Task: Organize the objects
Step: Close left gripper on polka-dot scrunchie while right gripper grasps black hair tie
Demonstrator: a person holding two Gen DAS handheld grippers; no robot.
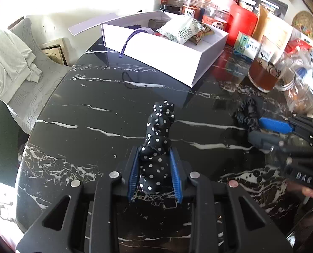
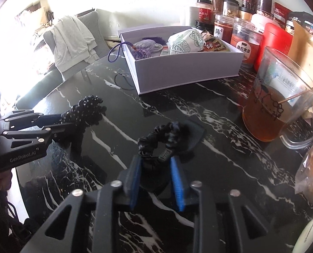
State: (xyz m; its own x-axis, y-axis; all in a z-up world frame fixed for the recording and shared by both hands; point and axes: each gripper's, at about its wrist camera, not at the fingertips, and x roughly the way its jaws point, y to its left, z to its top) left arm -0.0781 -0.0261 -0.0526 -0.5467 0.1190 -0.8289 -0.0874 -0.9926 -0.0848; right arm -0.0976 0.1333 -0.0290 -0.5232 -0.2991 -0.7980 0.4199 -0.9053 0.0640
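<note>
Firstly, left gripper (image 1: pixel 154 168) is clamped on a crumpled, black polka-dot scrunchie (image 1: pixel 157 139) above the glossy, white-veined black tabletop (image 1: pixel 88 97). Right gripper (image 2: pixel 156 179) pinches a ruffled, plain black scrunchie (image 2: pixel 163 140), near a white box (image 2: pixel 188 71).

Blown-out daylight from the upper left, glare on the glossy table (image 1: pixel 93 109), fisheye-bent edges.
</note>
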